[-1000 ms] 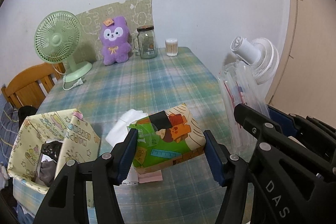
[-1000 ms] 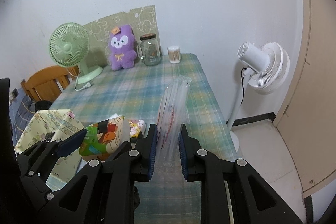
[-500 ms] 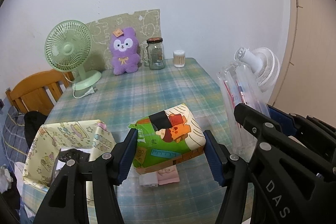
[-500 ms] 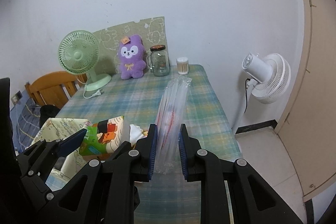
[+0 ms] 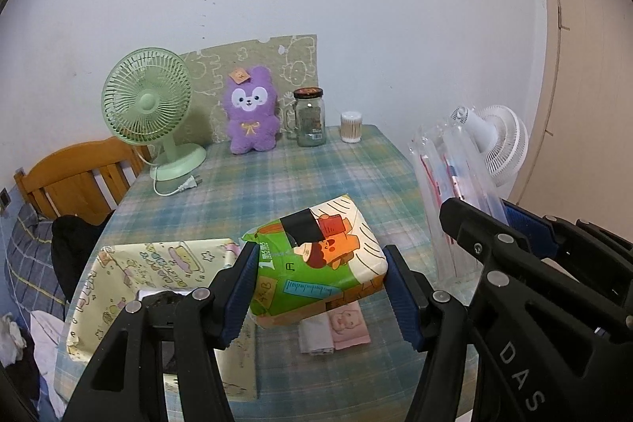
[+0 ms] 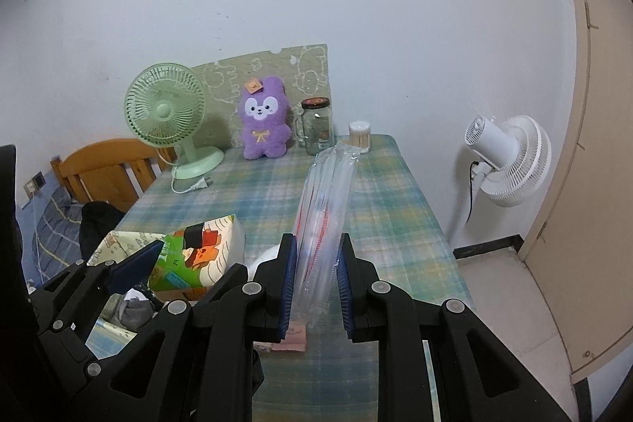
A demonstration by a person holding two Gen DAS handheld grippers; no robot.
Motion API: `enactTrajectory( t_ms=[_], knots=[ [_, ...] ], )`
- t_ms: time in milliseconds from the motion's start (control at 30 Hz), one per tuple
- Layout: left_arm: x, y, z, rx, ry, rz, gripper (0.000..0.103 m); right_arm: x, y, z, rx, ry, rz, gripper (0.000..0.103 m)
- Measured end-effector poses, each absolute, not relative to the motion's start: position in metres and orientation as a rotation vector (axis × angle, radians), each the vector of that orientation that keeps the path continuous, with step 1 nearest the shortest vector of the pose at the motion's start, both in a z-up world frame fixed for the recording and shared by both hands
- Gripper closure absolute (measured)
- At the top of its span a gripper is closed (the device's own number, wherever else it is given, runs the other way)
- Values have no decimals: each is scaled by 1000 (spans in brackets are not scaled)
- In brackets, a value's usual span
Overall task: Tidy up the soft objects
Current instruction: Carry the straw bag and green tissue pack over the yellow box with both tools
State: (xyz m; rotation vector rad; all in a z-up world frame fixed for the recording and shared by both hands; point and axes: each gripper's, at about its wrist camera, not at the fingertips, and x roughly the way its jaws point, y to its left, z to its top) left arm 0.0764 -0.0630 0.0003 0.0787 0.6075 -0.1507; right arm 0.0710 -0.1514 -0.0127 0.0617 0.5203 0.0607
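— Where's the tissue pack (image 5: 320, 263)?
— Clenched in the left gripper (image 5: 318, 289), lifted above the bench (image 5: 277, 180), just right of the patterned fabric box (image 5: 118, 287).
— And the right gripper (image 6: 315, 277)?
— Grasping a clear plastic package (image 6: 324, 208), upright. Folded pink cloths (image 5: 336, 329) lie under the pack.

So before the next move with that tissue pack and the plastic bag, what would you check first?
1. Left gripper clamped on the tissue pack: ok.
2. Right gripper clamped on the clear plastic bag: ok.
3. Tissue pack lifted off the table: ok.
4. Patterned box open on top: ok.
5. Room left inside the box: cannot tell.
6. Pink cloth lies clear of the fingers: ok.
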Motion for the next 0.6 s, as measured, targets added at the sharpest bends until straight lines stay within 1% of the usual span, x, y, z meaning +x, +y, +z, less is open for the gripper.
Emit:
enactTrajectory(
  t_ms=[600],
  knots=[
    [75, -13, 11, 65, 587, -97, 39, 80, -100, -3, 41, 514, 132, 80]
  ],
)
